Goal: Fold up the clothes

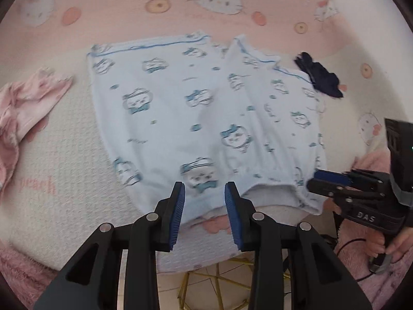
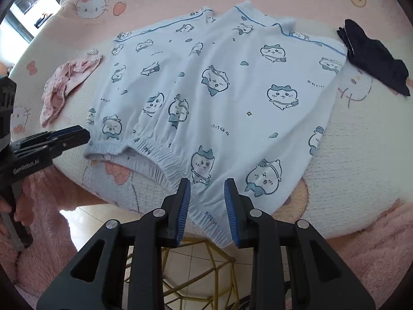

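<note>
Jaws of both grippers apart over blue shorts (image 2: 219, 98), waistband edge hidden.

surface: pink cat-print blanket (image 2: 361, 155) | on it: blue shorts (image 2: 219, 90), pink garment (image 2: 67, 82), dark garment (image 2: 374, 56)

Both wrist views look forward and down from the near table edge, close over the light blue shorts (image 1: 206, 118). Left wrist view sits toward the left, right wrist view toward the right. Both show the shorts, each catching the other gripper at its side edge.
</note>
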`<state>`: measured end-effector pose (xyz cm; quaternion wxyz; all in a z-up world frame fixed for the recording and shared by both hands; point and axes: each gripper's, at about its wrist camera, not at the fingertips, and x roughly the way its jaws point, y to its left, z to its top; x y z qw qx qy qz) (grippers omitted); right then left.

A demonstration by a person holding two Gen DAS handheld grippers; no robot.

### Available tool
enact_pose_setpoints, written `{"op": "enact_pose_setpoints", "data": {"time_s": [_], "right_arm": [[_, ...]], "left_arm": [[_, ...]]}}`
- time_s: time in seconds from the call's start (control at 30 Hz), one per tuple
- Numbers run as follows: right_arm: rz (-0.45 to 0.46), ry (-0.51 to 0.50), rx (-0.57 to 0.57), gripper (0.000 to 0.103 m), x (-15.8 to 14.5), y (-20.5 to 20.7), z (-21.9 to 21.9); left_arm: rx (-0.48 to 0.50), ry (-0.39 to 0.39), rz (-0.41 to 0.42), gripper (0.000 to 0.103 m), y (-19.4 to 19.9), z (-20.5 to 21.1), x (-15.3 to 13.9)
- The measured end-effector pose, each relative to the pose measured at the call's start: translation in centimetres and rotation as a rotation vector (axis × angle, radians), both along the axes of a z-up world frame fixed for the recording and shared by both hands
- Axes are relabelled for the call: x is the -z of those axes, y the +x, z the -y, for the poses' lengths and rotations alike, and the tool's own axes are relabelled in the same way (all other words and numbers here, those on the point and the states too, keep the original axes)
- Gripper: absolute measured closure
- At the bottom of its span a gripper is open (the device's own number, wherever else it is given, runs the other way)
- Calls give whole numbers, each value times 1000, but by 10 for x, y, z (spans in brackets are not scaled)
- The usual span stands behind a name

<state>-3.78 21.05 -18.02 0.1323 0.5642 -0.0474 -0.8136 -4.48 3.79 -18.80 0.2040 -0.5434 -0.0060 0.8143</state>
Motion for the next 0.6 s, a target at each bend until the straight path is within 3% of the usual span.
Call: {"op": "enact_pose_setpoints", "data": {"time_s": [0.1,0.17,0.2,0.27,0.43,0.47,0.5,0.53,0.6], "right_arm": [[10,1,25,76,2,-4,-14],[9,1,11,75,-2,-3,-13],[5,-1,-5,73,-4,0,-9],[3,4,-57,58,-4,7,0],[22,69,-112,60,12,7,19],[19,80,-111,70,15,5,21],[21,91,-107,81,19,3,22],[34,93,-98,95,23,0,22],[35,71,-87,98,22,1,19]], "left_arm": [[116,-11,-32,68,-1,-37,2],[189,-95,-48,68,5,-55,8],[200,-123,-54,68,8,-56,11],[213,-153,-49,68,13,-59,16],[200,-160,-74,70,12,-56,20],[190,-153,-81,88,10,-57,20],[185,-139,-69,96,7,-57,21],[184,-122,-63,96,6,-56,22],[199,-105,-69,98,10,-56,17]]}}
